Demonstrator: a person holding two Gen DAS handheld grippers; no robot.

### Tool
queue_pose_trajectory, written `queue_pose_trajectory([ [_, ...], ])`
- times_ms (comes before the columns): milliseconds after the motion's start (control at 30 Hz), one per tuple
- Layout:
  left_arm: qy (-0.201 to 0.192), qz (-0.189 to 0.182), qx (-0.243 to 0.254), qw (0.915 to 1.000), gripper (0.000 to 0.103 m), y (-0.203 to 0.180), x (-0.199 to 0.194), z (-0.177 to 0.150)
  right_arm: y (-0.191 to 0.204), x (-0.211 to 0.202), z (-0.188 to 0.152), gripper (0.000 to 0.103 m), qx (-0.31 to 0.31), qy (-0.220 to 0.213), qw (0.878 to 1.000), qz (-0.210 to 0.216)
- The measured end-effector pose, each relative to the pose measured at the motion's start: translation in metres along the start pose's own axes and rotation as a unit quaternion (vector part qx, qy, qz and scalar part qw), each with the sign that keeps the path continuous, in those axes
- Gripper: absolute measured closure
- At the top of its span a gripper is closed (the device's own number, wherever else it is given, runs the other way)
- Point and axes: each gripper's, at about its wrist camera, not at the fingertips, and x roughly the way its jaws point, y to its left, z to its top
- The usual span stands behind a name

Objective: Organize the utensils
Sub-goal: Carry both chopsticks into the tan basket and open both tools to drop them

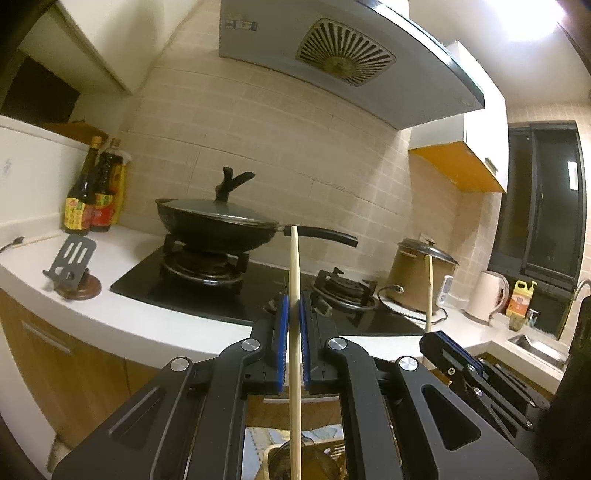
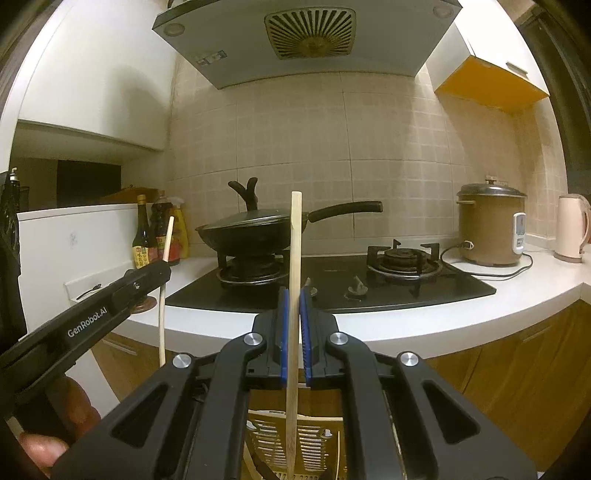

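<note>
Wooden chopstick [image 1: 294, 295] upright, pinched tight in left gripper [image 1: 293, 314] | second chopstick [image 2: 294, 295] clamped upright in right gripper [image 2: 294, 314] | both above a slotted basket [image 2: 314, 443], facing the stove [image 2: 332, 280] and wok [image 2: 251, 229]

Small tiled kitchen under warm artificial light

Beige square-tiled wall [image 2: 388, 147] fills the frame's centre, a grey range hood with round slatted vent [image 2: 310, 33] at the top. White curved countertop [image 2: 406, 325] crosses the lower half over orange-brown wooden cabinets [image 2: 517, 369]; a dark window [image 1: 539, 206] sits at right, a bright ceiling lamp [image 1: 524, 18] upper right.
</note>
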Motion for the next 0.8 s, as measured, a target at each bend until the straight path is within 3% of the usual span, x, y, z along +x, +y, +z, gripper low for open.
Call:
queue_pose_trajectory([
  [233,-0.011,0.021,0.015,0.9996,0.099,-0.008,0.0,-0.017,0.001,-0.002,-0.011,0.099,-0.001,-0.003,1.0,-0.001],
  [467,0.001,0.008,0.027,0.9996,0.098,-0.009,-0.01,-0.026,-0.008,-0.019,-0.017,0.098,0.018,0.012,1.0,0.021],
  [533,0.007,0.003,0.024,0.9997,0.088,-0.007,-0.015,-0.024,-0.012,-0.025,-0.018,0.096,0.026,0.022,0.999,0.029],
  [633,0.018,-0.003,0.012,0.9998,0.08,-0.002,-0.025,-0.022,-0.016,-0.038,-0.02,0.073,0.024,0.038,0.998,0.038],
  [800,0.033,-0.008,0.001,0.9994,0.077,0.003,-0.05,-0.014,-0.021,-0.071,-0.016,0.068,0.02,0.044,0.998,0.033],
])
